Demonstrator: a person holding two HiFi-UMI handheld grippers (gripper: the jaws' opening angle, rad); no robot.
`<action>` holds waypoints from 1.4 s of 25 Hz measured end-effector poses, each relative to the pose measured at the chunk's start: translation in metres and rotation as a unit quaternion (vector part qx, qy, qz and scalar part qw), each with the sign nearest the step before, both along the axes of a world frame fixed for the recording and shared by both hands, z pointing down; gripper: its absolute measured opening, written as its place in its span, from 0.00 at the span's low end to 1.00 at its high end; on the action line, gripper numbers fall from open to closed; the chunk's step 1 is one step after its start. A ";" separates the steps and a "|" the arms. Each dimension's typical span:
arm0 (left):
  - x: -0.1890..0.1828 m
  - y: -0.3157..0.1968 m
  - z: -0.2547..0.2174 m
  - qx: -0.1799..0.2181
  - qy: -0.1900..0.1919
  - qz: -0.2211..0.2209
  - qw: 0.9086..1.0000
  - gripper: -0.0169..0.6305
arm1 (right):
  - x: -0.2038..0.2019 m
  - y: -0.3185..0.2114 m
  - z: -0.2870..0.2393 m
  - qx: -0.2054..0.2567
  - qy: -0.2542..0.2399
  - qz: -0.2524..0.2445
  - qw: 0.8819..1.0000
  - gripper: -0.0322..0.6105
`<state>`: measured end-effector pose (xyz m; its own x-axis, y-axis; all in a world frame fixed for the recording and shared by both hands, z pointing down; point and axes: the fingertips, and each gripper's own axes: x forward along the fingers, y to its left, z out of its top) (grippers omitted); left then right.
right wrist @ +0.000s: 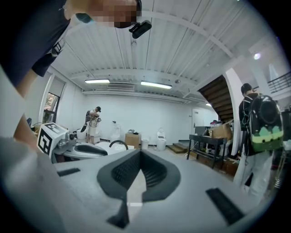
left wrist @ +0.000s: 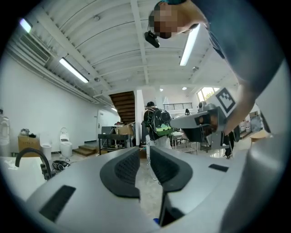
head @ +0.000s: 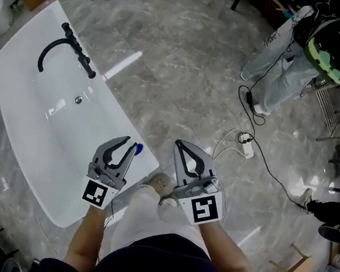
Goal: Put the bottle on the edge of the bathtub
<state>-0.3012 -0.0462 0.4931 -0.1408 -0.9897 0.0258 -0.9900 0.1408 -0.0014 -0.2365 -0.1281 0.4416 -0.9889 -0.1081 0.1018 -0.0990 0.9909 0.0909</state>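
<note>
Over the near rim of the white oval bathtub (head: 42, 145), the left gripper (head: 130, 143) hovers level, its grey jaws a narrow gap apart with nothing between the pads. Just beside its tip shows the small blue cap of what is probably the bottle (head: 138, 148), standing on the rim with its body hidden. The right gripper (head: 178, 143) hangs above the grey marble floor (head: 186, 71), jaws pressed together and empty. Placing looks done. A good finish would draw the left gripper straight up, clear of the cap, then check that the bottle sits well in from the rim's outer edge.
</note>
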 end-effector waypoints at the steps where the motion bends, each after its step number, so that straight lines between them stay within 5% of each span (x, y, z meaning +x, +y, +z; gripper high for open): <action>1: 0.001 0.002 -0.009 0.000 -0.007 0.002 1.000 0.12 | 0.003 -0.002 -0.008 0.006 -0.004 0.004 1.000 0.05; 8: 0.013 0.007 -0.079 0.043 -0.007 0.008 0.999 0.03 | 0.038 -0.014 -0.060 0.041 -0.044 0.054 0.997 0.05; 18: 0.101 -0.046 -0.166 0.064 -0.035 0.074 0.995 0.03 | 0.162 -0.049 -0.118 0.070 -0.085 0.206 0.972 0.05; 26: 0.249 -0.113 -0.194 0.103 -0.048 0.198 0.974 0.03 | 0.346 -0.080 -0.133 0.085 -0.080 0.385 0.916 0.05; 35: 0.415 -0.162 -0.219 0.130 -0.042 0.322 0.937 0.03 | 0.537 -0.071 -0.157 0.111 -0.083 0.545 0.827 0.05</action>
